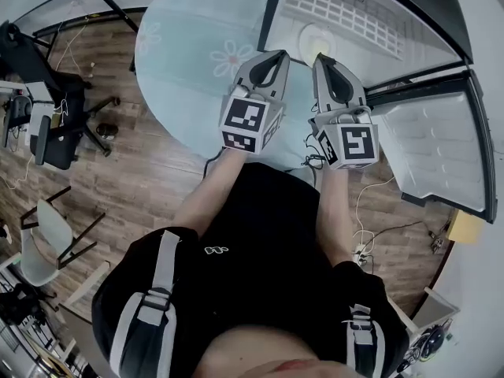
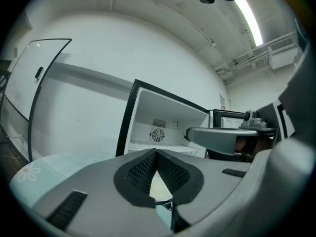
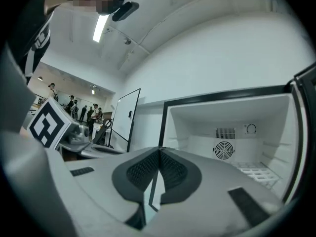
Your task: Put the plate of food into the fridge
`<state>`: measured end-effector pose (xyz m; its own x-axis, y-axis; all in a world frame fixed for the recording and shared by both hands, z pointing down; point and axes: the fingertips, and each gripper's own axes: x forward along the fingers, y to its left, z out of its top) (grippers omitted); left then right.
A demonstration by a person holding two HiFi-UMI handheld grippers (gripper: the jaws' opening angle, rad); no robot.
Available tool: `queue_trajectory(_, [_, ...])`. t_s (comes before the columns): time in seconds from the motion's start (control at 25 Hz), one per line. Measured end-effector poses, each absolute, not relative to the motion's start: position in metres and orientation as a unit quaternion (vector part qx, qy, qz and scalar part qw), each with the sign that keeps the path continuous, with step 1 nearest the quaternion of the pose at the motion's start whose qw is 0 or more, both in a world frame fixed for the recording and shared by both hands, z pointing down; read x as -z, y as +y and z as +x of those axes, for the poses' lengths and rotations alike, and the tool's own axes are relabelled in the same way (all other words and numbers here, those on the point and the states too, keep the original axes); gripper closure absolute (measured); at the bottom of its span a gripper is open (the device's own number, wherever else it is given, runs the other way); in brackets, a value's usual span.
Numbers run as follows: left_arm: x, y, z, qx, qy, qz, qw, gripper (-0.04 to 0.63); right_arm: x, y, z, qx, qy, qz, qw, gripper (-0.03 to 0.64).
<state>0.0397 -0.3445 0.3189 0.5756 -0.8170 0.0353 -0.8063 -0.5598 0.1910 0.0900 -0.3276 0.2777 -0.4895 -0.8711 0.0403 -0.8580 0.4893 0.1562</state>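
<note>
Room: a wood floor is seen, with a round table (image 1: pixel 181 61) left of the fridge (image 1: pixel 370 22).
Grippers: the left gripper (image 1: pixel 275 54) and right gripper (image 1: pixel 321 57) are held closed and empty before the fridge.
Plate: it cannot be surely made out. It may be the pale round shape (image 1: pixel 315 39) inside the fridge.
Risk: the fridge door (image 1: pixel 441 148) could be knocked in withdrawal.

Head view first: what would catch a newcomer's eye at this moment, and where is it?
The open white fridge with its black-edged frame fills the space ahead, a round fan grille on its back wall. The left gripper and right gripper are held side by side towards it, both shut on nothing. The round pale blue flower-printed table lies below them and to their left.
</note>
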Motion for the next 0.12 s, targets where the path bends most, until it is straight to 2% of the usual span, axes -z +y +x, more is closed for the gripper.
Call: queue_trajectory(0.12, [-0.318,-0.3471,0.0326,0.032,-0.467,0.879,0.093,0.592,-0.2675,-0.3352,0.0827,0.07,-0.863,0.498,0.055,0.615])
